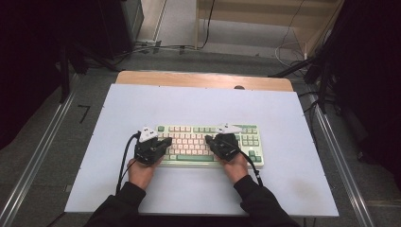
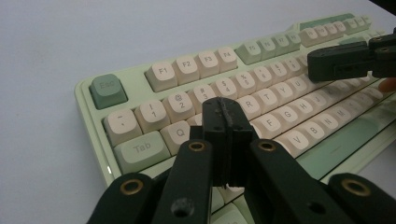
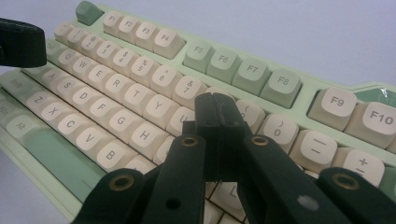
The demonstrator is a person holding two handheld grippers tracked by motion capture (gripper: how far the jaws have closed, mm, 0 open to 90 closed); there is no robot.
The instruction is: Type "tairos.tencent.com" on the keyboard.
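I hold both grippers over the keyboard point(image 1: 210, 143) mid-table: left gripper point(image 2: 227, 122) with jaws pressed together above W and E, right gripper point(image 3: 215, 116) likewise closed near I, perhaps touching a key

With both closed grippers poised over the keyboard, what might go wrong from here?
The left gripper, jaws closed, sits among tightly packed keys, so it may press two at once. The right gripper faces the same crowding near the number row. A hard poke could also slide the keyboard on the smooth table.
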